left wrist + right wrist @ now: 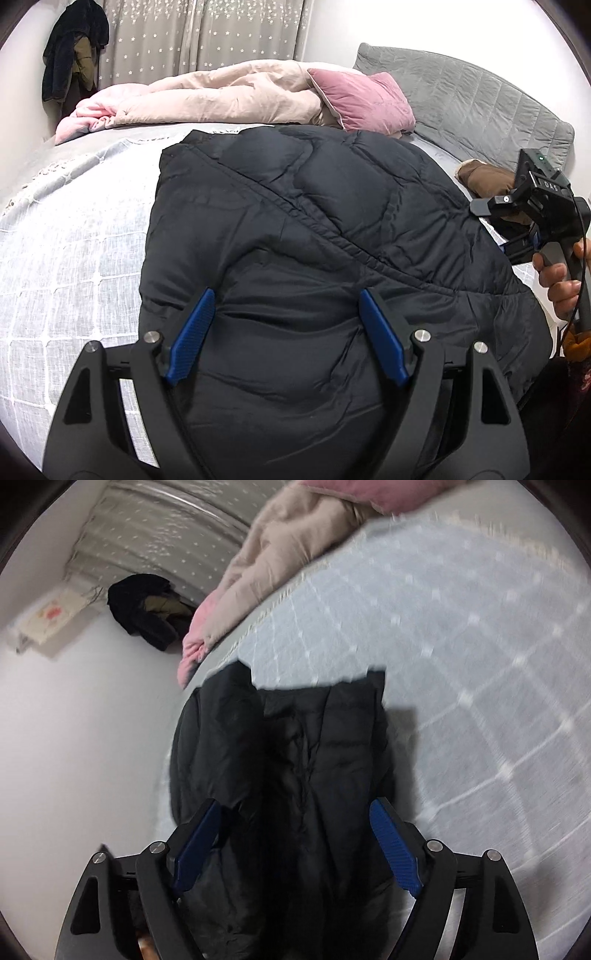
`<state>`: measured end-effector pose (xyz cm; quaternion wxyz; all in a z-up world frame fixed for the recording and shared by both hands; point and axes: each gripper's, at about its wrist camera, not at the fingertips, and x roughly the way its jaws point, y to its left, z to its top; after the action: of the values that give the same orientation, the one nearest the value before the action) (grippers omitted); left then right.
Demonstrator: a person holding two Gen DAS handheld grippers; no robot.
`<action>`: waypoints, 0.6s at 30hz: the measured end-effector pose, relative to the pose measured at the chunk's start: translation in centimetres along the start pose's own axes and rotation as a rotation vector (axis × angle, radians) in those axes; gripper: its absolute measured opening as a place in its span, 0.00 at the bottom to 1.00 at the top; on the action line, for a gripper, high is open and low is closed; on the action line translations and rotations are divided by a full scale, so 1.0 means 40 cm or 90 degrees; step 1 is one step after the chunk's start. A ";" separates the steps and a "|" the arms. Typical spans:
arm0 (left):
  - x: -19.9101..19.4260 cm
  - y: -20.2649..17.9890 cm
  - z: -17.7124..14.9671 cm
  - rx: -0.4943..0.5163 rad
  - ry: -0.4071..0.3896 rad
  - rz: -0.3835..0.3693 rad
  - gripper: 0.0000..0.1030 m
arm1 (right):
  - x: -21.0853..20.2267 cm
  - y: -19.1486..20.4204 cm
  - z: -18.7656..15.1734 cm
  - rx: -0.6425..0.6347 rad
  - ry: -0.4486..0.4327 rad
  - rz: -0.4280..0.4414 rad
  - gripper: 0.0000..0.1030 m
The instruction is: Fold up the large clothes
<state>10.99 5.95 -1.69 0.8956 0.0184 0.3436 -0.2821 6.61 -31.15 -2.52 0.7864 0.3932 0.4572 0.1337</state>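
A large black puffer jacket (314, 229) lies spread on the bed's pale checked cover (74, 258). My left gripper (286, 295) is open, its blue pads just above the jacket's near part, holding nothing. My right gripper's body (532, 195) shows at the jacket's right edge, held by a hand. In the right wrist view the jacket (295, 760) lies between the open fingers of my right gripper (295, 805), with the bed cover (461, 664) beyond. That view is blurred by motion.
A beige-pink duvet (207, 96) and a pink pillow (365, 99) lie at the bed's far side. A grey padded headboard (472, 99) stands at the right. A brown garment (487, 177) lies by it. Dark clothes (74, 51) hang by the starred curtain (203, 33).
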 end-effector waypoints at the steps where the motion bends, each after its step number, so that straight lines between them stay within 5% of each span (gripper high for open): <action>1: 0.000 -0.002 0.001 0.001 0.001 0.002 0.78 | 0.013 0.005 -0.002 0.001 0.012 0.010 0.81; 5: 0.006 -0.011 0.004 0.002 0.000 0.008 0.78 | 0.043 0.095 -0.007 -0.075 -0.022 0.014 0.77; 7: 0.007 -0.011 0.007 -0.002 -0.004 0.013 0.78 | 0.050 0.144 -0.004 -0.137 -0.046 -0.008 0.34; 10: 0.001 -0.005 0.020 -0.016 -0.015 0.011 0.79 | 0.053 0.218 0.024 -0.217 -0.080 -0.024 0.15; 14: -0.016 0.027 0.043 -0.052 -0.023 0.035 0.79 | -0.009 0.217 0.048 -0.232 -0.133 -0.005 0.13; 18: -0.006 0.094 0.045 -0.114 -0.008 0.042 0.79 | -0.024 0.106 0.028 -0.201 -0.116 -0.132 0.18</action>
<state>13.88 8.85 -0.77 0.9046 -0.0523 0.3611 -0.2203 7.65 -29.46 1.52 0.8858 0.2266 0.3959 0.0859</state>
